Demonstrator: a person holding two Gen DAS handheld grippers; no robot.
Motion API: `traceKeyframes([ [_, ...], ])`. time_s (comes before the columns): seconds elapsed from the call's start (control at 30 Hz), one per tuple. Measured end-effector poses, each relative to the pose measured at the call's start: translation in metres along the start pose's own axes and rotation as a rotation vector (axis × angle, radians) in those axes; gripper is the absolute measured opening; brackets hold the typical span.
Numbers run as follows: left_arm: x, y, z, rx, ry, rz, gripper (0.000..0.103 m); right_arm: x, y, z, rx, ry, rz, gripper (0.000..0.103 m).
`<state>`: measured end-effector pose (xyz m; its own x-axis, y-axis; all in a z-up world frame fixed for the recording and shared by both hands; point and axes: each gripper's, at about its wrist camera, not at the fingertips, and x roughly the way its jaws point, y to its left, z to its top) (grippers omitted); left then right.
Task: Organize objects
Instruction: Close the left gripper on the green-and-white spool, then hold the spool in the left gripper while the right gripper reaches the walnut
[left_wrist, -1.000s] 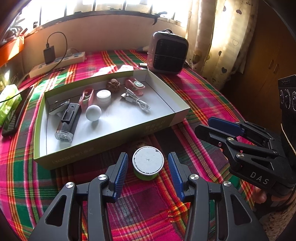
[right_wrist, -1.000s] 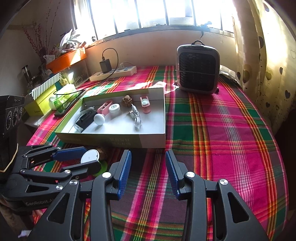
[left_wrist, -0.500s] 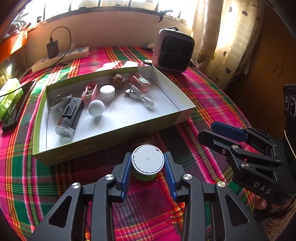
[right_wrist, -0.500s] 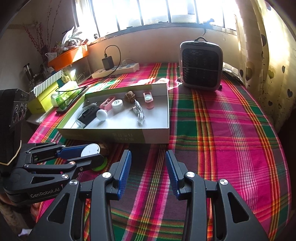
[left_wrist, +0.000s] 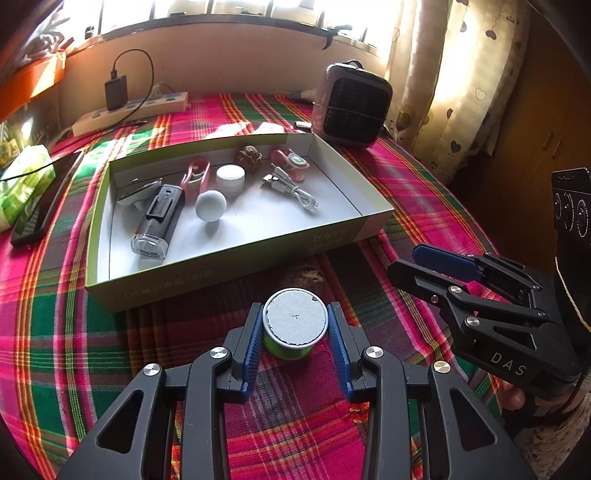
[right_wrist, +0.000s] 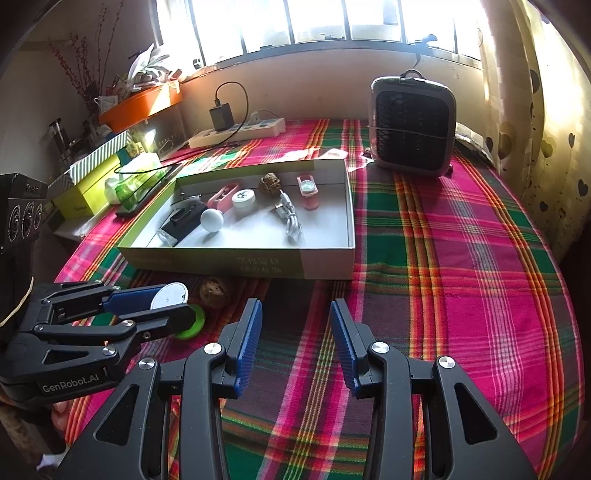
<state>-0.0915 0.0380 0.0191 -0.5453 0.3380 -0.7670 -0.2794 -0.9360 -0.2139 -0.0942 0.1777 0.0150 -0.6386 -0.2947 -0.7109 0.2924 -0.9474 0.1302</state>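
Observation:
A small green round container with a grey-white lid (left_wrist: 295, 323) stands on the plaid cloth in front of a shallow box (left_wrist: 229, 273). My left gripper (left_wrist: 295, 328) is shut on it, one blue pad pressing each side; the same container (right_wrist: 173, 295) shows in the right wrist view, partly hidden by the left fingers. A walnut (right_wrist: 214, 291) lies just beyond it by the box's front wall. The box (right_wrist: 325, 262) holds a white ball (left_wrist: 210, 206), a black torch (left_wrist: 157, 221), a white cable (left_wrist: 295, 188), a pink clip and other small items. My right gripper (right_wrist: 295, 332) hovers open over bare cloth, holding nothing.
A small heater (right_wrist: 412, 125) stands at the back right. A power strip with a charger (left_wrist: 129, 107) runs along the far wall. A phone (left_wrist: 44, 199) and a green pack (left_wrist: 22, 181) lie left of the box. Cloth to the right of the box is open.
The left gripper's jaws closed from wide apart onto the green container. The right gripper stayed as it was.

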Motion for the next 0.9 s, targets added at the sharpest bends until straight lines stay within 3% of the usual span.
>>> traceKeyframes([
  [0.37,-0.012,0.03,-0.01,-0.064,-0.019,0.042,0.032,0.016,0.028,0.004,-0.052,0.024,0.052,0.04],
  [0.9,-0.016,0.053,-0.013,-0.103,-0.033,0.054,0.032,0.046,0.056,0.008,-0.098,0.076,0.029,0.04],
])
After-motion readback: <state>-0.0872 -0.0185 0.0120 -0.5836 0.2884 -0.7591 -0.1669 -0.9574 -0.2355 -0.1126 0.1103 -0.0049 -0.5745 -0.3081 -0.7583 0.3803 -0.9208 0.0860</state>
